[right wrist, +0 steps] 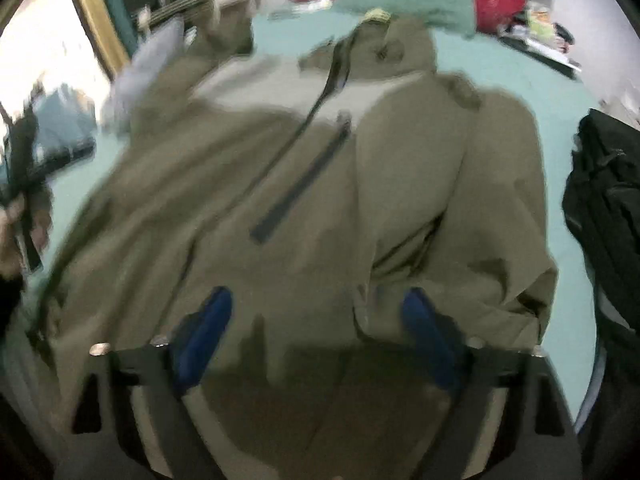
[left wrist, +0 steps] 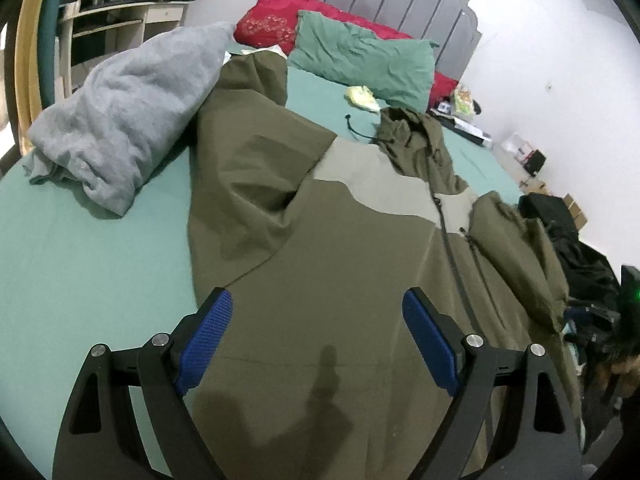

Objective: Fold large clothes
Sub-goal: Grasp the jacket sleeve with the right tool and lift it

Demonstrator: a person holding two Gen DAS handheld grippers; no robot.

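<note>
A large olive-green hooded jacket (left wrist: 320, 248) with a paler chest band and a dark zip lies spread on the green bed sheet (left wrist: 80, 264). Its left sleeve is folded in over the body. My left gripper (left wrist: 318, 300) is open above the jacket's lower left part, holding nothing. In the right wrist view, which is blurred, the jacket (right wrist: 312, 200) fills the middle, hood toward the pillows. My right gripper (right wrist: 318, 300) is open above the lower hem area, empty. The right sleeve lies bunched at the jacket's right side (right wrist: 480, 240).
A grey garment (left wrist: 132, 112) is heaped on the bed at left. Green pillow (left wrist: 368, 60) and red pillow (left wrist: 276, 16) lie against the grey headboard. A black bag (right wrist: 608, 200) and clutter sit off the bed's right side. Shelves stand at far left.
</note>
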